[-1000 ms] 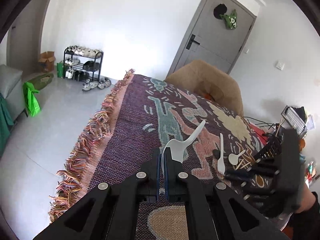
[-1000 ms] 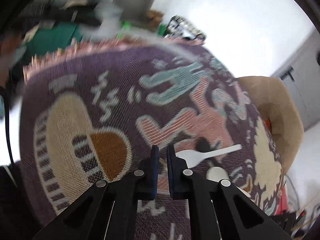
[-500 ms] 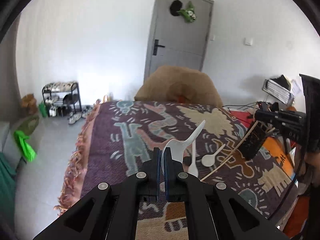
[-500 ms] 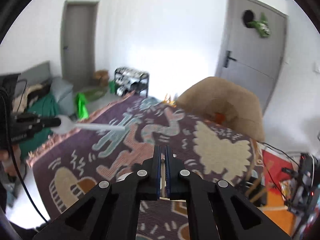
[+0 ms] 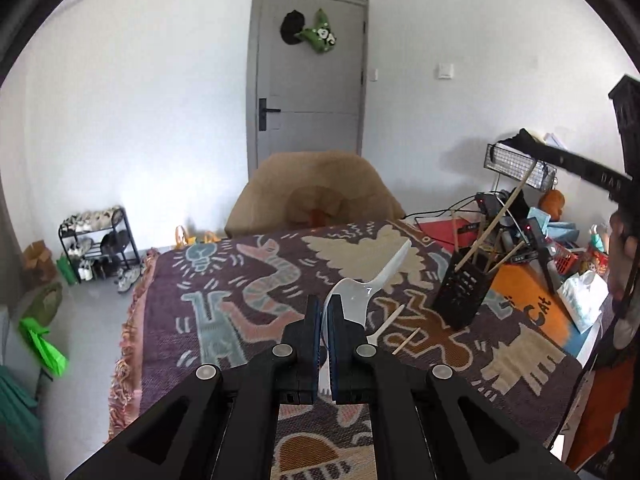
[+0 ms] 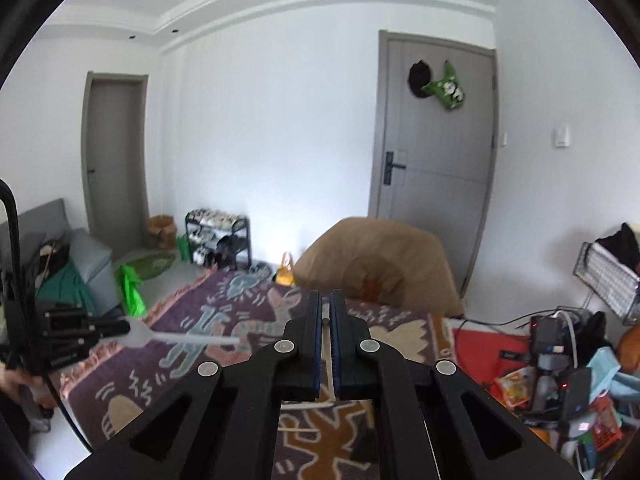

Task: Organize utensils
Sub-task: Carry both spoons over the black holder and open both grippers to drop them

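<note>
— What do we have in the left gripper (image 5: pixel 325 312)?

— Its jaws are pinched nearly together on the bowl of a white plastic spoon (image 5: pixel 374 278). The handle slants up and away, ending in the air to the left of the black mesh utensil holder (image 5: pixel 462 294). The spoon is clear of the patterned blanket (image 5: pixel 224 320).

— And the holder itself?

— We see it only from the left wrist. It stands on the blanket with several wooden sticks (image 5: pixel 456 236) rising out of it. Just left of its base lie a second white utensil (image 5: pixel 387 321) and a short wooden stick (image 5: pixel 406 341).

— The right gripper (image 6: pixel 327 312)?

— Its jaws are narrow, with a thin pale sliver between them. From its own camera we can barely make that out. The left wrist view shows more: a long chopstick (image 5: pixel 496 218), we think, runs from that gripper's tip down into the holder.

— What does the right wrist view add?

— The left gripper from the side, holding the spoon out level above the blanket's fringed edge.
</note>
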Action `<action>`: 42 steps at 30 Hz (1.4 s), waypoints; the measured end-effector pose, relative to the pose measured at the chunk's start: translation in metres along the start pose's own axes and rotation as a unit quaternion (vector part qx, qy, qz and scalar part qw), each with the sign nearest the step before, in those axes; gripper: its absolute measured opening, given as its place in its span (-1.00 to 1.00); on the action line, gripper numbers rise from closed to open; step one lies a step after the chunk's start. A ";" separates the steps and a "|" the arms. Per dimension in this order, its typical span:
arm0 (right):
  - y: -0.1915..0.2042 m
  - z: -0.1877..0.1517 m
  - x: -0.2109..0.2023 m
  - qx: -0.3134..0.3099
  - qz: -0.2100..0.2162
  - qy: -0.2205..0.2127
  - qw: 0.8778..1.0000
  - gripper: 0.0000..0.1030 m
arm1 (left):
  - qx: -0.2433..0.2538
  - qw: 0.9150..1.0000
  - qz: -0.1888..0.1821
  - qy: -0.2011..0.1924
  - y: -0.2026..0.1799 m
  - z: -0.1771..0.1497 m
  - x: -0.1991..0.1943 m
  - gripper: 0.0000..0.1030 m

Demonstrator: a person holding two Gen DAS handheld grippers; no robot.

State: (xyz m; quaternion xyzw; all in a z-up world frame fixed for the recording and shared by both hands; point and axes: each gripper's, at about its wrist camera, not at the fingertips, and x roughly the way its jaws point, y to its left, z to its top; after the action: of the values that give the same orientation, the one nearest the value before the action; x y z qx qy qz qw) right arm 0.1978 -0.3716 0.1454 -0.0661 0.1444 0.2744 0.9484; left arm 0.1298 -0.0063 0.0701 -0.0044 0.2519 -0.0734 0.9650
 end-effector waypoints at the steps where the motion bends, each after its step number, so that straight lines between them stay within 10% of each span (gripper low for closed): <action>1: -0.004 0.004 -0.005 0.004 -0.006 -0.007 1.000 -0.91 | 0.004 1.000 -0.003 0.000 -0.004 0.003 0.001 -0.95; 25: -0.070 -0.032 0.019 0.082 -0.022 0.017 0.996 -0.87 | 0.184 0.982 -0.017 0.029 -0.108 0.074 0.036 -0.94; 29: -0.083 -0.044 0.016 0.111 -0.038 0.012 0.993 0.47 | 0.212 0.976 -0.021 0.053 -0.123 0.089 0.051 -0.95; 42: -0.115 -0.134 -0.031 0.253 -0.064 -0.004 0.965 0.52 | 0.345 0.926 0.001 0.153 -0.189 0.103 0.108 -0.94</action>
State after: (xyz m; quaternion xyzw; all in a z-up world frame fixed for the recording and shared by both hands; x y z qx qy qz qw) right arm 0.2030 -0.5118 0.0332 0.1683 0.2008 0.1683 0.9503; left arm 0.2463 -0.2112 0.1162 0.3401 0.3559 -0.1549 0.8566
